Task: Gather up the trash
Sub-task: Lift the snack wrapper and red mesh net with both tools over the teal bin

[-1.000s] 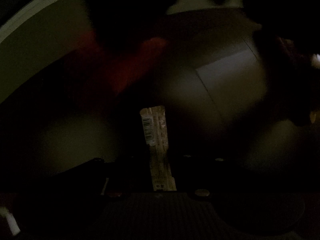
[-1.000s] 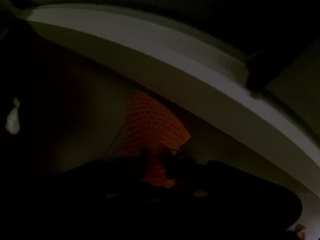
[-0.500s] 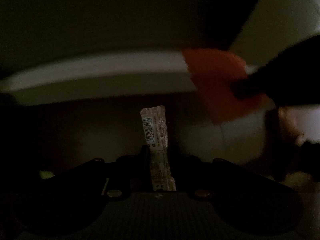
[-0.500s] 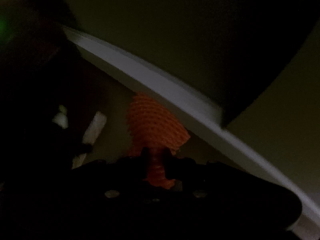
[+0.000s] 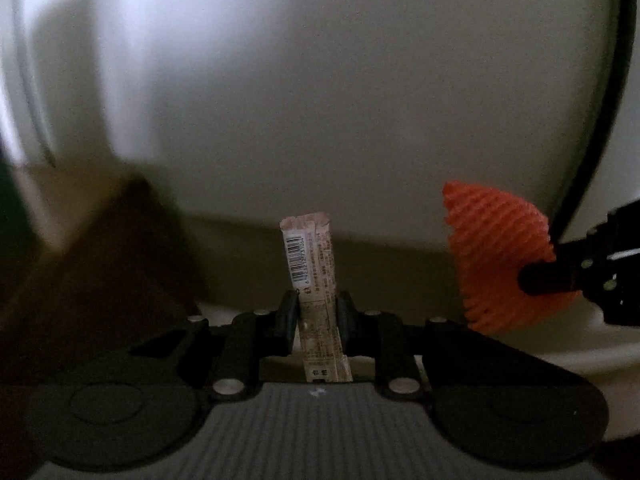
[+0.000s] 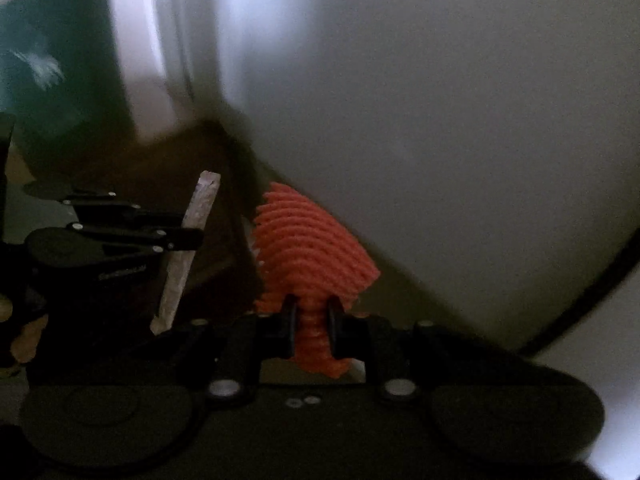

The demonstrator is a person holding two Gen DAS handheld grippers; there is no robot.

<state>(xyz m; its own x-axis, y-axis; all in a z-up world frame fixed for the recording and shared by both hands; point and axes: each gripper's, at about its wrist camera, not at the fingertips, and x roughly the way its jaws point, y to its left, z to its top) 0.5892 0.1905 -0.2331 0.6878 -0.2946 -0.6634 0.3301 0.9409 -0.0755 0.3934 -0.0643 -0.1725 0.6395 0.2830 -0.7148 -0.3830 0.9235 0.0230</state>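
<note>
My left gripper (image 5: 317, 314) is shut on a long pale snack wrapper (image 5: 310, 252) with a barcode, which stands upright between the pads. My right gripper (image 6: 311, 320) is shut on an orange foam fruit net (image 6: 312, 240) that fans out above its fingers. In the left wrist view the orange net (image 5: 496, 248) hangs at the right with the right gripper's black fingers (image 5: 548, 276) clamped on it. In the right wrist view the left gripper (image 6: 188, 238) shows at the left with the wrapper (image 6: 188, 240) seen edge-on.
A pale wall (image 5: 320, 80) fills the background, blurred. A dark brown blurred mass (image 5: 100, 260) lies at the lower left. A dark green surface (image 6: 52, 60) shows at the upper left of the right wrist view. A thin black curved line (image 5: 608, 100) runs down the right.
Both grippers have risen out of a dark space beneath a white edge into brighter light, each keeping its hold. The white edge has left view and a pale wall fills the background.
</note>
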